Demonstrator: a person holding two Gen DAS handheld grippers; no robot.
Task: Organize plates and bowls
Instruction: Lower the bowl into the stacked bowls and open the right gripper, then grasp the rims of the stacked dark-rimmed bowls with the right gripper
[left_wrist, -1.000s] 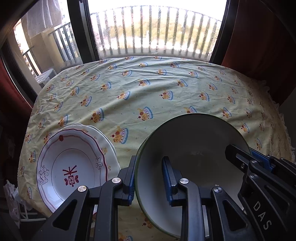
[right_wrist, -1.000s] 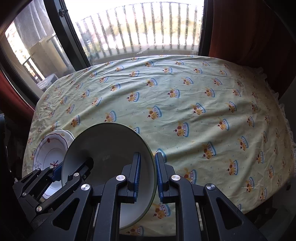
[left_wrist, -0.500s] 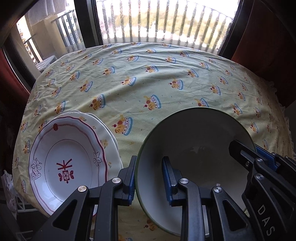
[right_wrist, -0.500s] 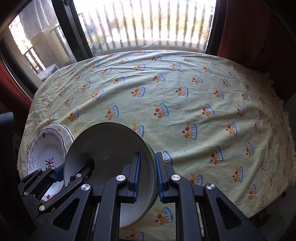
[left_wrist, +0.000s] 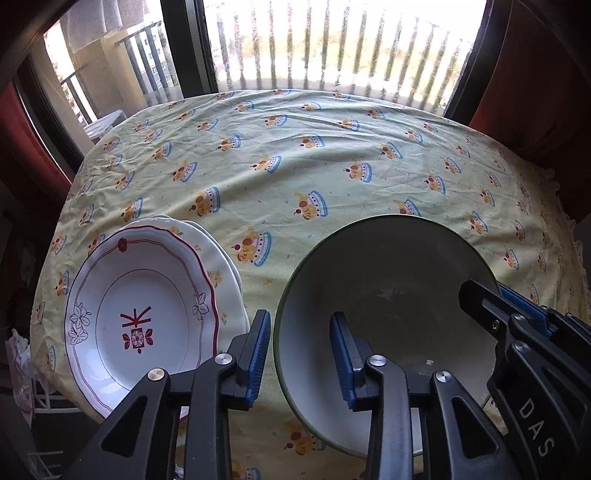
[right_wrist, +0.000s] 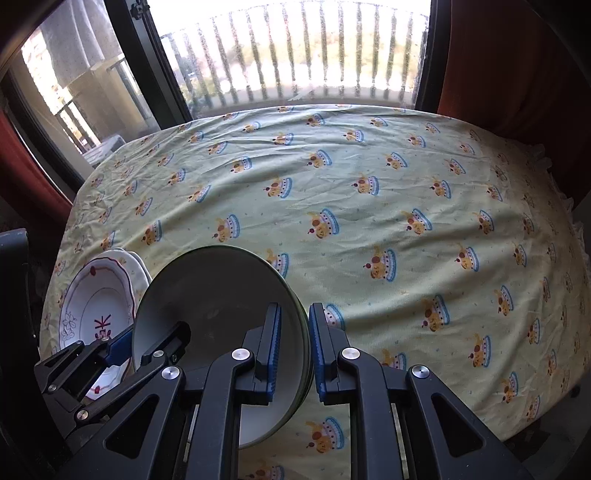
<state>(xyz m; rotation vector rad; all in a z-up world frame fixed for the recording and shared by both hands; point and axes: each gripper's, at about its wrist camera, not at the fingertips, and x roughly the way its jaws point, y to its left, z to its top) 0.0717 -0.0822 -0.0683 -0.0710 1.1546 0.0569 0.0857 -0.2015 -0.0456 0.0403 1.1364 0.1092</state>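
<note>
From the left wrist, one green-rimmed bowl (left_wrist: 384, 280) sits on the yellow tablecloth (left_wrist: 295, 166) toward the near right of the table. The left gripper (left_wrist: 300, 354) straddles the bowl's left rim, and its jaws have just been opening: the rim stands between the two blue pads with a clear gap on either side, so neither presses on it. The right gripper (left_wrist: 491, 306) reaches in from the right, one finger inside the bowl and one outside. To the left lie two plates in a stack, a red-trimmed plate (left_wrist: 140, 317) with a red motif on a plain cream plate (left_wrist: 225, 258) (only its edge shows). From the right wrist, the same single bowl (right_wrist: 221, 306) has its right rim pinched narrowly between the right gripper's (right_wrist: 294, 354) pads. The left gripper (right_wrist: 129, 341) shows at the bowl's far side, just beside the two stacked plates, red-trimmed (right_wrist: 96, 299) over cream (right_wrist: 142, 269).
</note>
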